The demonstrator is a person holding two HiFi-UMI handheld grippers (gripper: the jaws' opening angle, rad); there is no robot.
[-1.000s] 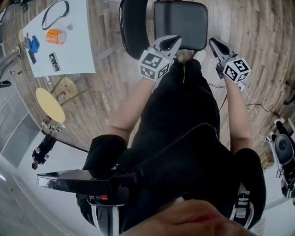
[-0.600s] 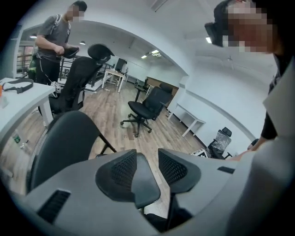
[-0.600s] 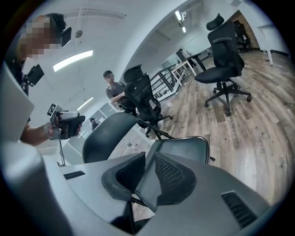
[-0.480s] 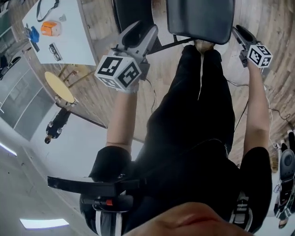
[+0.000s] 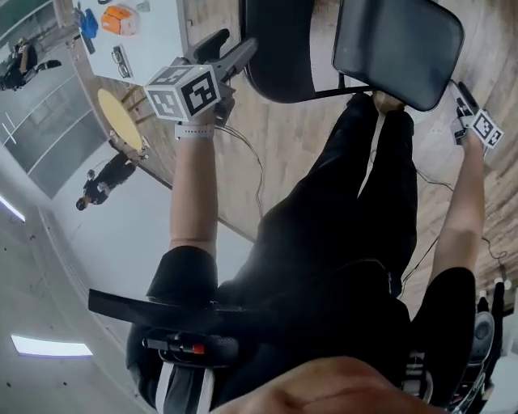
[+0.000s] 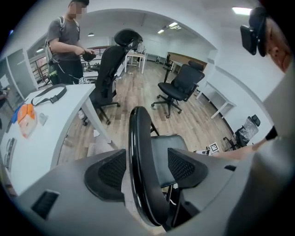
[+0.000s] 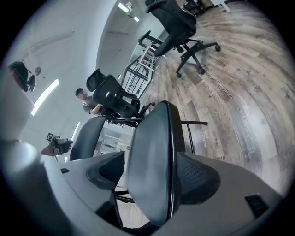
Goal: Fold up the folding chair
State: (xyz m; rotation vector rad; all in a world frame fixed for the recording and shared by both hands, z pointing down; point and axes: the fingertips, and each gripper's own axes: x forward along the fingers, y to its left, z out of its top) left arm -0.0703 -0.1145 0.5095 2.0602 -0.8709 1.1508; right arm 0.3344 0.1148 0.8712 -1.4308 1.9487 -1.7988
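Observation:
The black folding chair stands in front of my legs, its backrest (image 5: 279, 48) left of its padded seat (image 5: 401, 48). My left gripper (image 5: 229, 47) reaches to the backrest's left side. In the left gripper view the backrest's rim (image 6: 138, 138) runs between the jaws of the left gripper (image 6: 146, 159), which are opening, with a gap showing on the right side. My right gripper (image 5: 461, 101) hangs low at the seat's right edge. The seat (image 7: 152, 138) stands edge-on between the jaws of the right gripper (image 7: 152, 159), which are also opening.
A white table (image 5: 154, 40) with an orange object (image 5: 121, 18) stands at the far left, a round yellow stool (image 5: 117, 113) beside it. A cable (image 5: 243, 154) trails over the wooden floor. A person (image 6: 67, 41) and office chairs (image 6: 182, 85) are farther off.
Both grippers were shut near the seat's front. The left has swung out to the backrest's left side and the right has dropped beside the seat. Both jaws have opened.

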